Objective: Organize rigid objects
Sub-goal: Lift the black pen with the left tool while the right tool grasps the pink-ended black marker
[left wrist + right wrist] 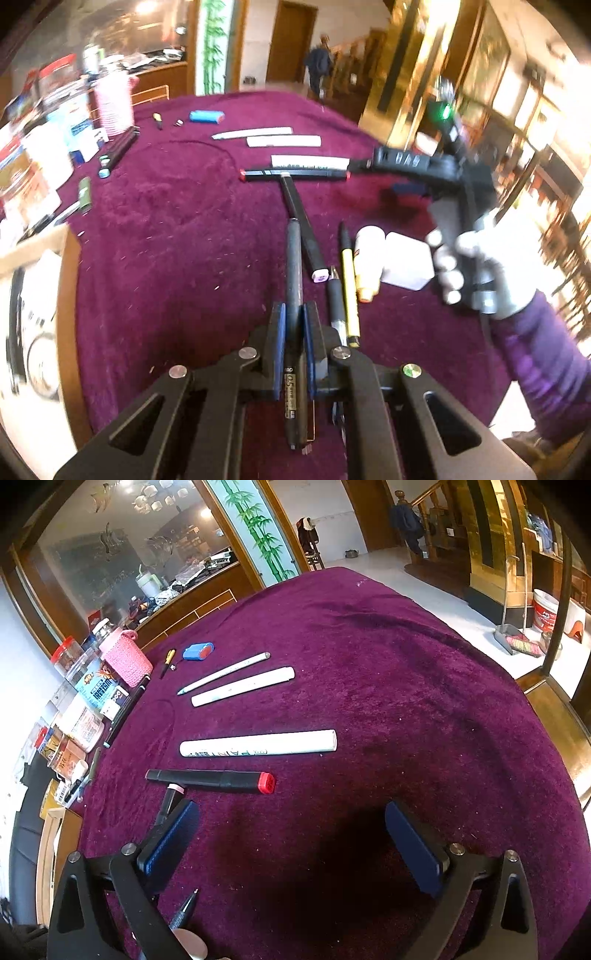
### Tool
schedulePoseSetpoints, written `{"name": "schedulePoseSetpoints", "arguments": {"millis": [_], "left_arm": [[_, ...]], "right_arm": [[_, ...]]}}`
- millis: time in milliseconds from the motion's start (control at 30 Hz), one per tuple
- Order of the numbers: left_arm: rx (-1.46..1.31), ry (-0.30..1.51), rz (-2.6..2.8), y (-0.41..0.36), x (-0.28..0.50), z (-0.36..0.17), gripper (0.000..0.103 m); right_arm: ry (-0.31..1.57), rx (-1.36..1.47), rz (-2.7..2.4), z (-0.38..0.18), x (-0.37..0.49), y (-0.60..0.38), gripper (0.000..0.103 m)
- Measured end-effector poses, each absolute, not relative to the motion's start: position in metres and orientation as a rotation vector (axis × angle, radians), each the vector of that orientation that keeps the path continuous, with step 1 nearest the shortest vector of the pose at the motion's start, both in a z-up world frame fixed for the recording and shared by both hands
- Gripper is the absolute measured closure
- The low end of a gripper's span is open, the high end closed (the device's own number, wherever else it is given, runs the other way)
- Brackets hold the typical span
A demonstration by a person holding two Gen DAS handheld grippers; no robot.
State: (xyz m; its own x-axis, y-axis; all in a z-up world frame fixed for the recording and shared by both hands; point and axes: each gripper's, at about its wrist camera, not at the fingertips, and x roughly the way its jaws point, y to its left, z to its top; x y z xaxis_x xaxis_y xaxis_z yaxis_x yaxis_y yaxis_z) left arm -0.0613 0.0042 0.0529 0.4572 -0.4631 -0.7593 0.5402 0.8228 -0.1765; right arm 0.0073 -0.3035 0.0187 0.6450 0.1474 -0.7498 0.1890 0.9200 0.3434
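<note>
My left gripper (294, 314) is shut on a black 0.5 gel pen (294, 273) and holds it just above the purple cloth. Beside it lie a black marker with a pink cap (303, 229), a yellow pen (349, 284), a black pen (337, 302) and a white bottle (367, 262). A black marker with a red cap (210, 780) lies crosswise ahead, with three white pens (258, 744) in a row beyond. My right gripper (291, 843) is open and empty above the cloth, and it also shows in the left wrist view (402, 162), in a gloved hand.
A blue case (198, 651) and a small yellow screwdriver (167, 661) lie at the far end. A pink basket (127, 661), jars and boxes crowd the table's left edge. A white box (408, 260) lies by the bottle. The round table's edge (546, 716) drops off on the right.
</note>
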Motion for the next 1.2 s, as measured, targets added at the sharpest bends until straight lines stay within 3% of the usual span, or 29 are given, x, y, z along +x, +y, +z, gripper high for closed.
{"name": "schedulePoseSetpoints", "arguments": {"millis": [233,467,733,800,933,1000,1033,1067,1133,1200], "left_arm": [[-0.028,0.859,-0.559,0.065,-0.086,0.074,0.094],[-0.112,0.817,-0.494,0.116,-0.106,0.084,0.094],[-0.187,0.823,-0.498,0.136,-0.108,0.074,0.094],[-0.198,0.821,-0.502,0.139,-0.111,0.073,0.094],[-0.218,0.812,-0.494,0.150,-0.115,0.073,0.094],[-0.227,0.808,-0.492,0.155,-0.117,0.073,0.094],[-0.231,0.806,-0.491,0.158,-0.117,0.073,0.094],[-0.235,0.804,-0.489,0.160,-0.118,0.072,0.094],[-0.253,0.800,-0.482,0.167,-0.117,0.072,0.094],[-0.278,0.800,-0.477,0.174,-0.115,0.072,0.094]], "right_arm": [[0.870,0.422,-0.023,0.018,0.007,-0.304,0.001],[0.995,0.317,-0.025,0.033,0.012,-0.286,0.001],[1.053,0.164,0.036,0.060,0.019,-0.207,0.002],[1.071,0.110,0.036,0.053,0.023,-0.186,0.007],[1.147,0.045,0.031,0.027,0.029,-0.155,0.040],[1.152,0.012,0.009,0.019,0.026,-0.147,0.046],[1.138,-0.017,0.000,0.019,0.024,-0.142,0.058],[1.129,-0.014,0.006,0.020,0.022,-0.141,0.080],[1.116,-0.006,0.027,0.023,0.016,-0.138,0.087],[1.086,-0.009,0.042,0.029,0.009,-0.136,0.088]]}}
